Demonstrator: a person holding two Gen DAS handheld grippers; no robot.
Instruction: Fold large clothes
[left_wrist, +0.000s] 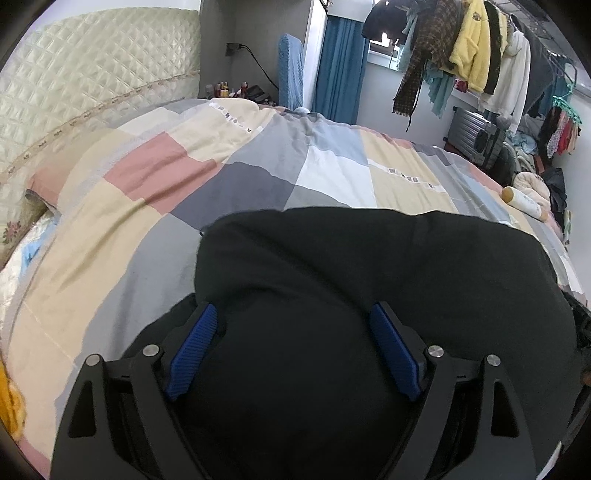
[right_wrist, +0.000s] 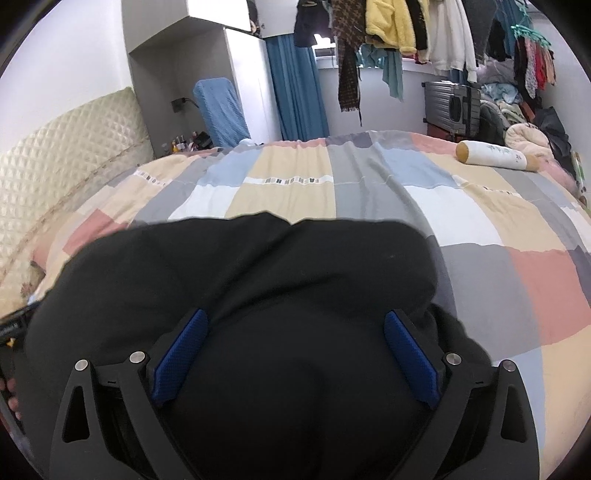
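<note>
Patchwork quilt (right_wrist: 369, 192) carries black garment (right_wrist: 258, 277), bolster (right_wrist: 491, 155); both claws (left_wrist: 293, 325) (right_wrist: 295, 332) gape.

Open quilt (right_wrist: 369, 192) beyond the black garment (right_wrist: 240, 266); only a bolster (right_wrist: 491, 155) far right.

The left gripper (left_wrist: 293, 314) was built of matte black plastic: two broad arms fanning out from the base toward ten and two o'clock, each pierced by a tapered triangular slot. Four round silver pins sat at the linkage joints, two a side. Its fingers (left_wrist: 194, 350) carried ribbed royal-blue pads. The right gripper (right_wrist: 295, 321) had the same black frame, the same slots and silver pins, though its blue pads (right_wrist: 412, 360) showed a finer, knurled grain. At nine o'clock in the right wrist view, fingertips of a hand (right_wrist: 9, 397) showed at the frame's edge.
</note>
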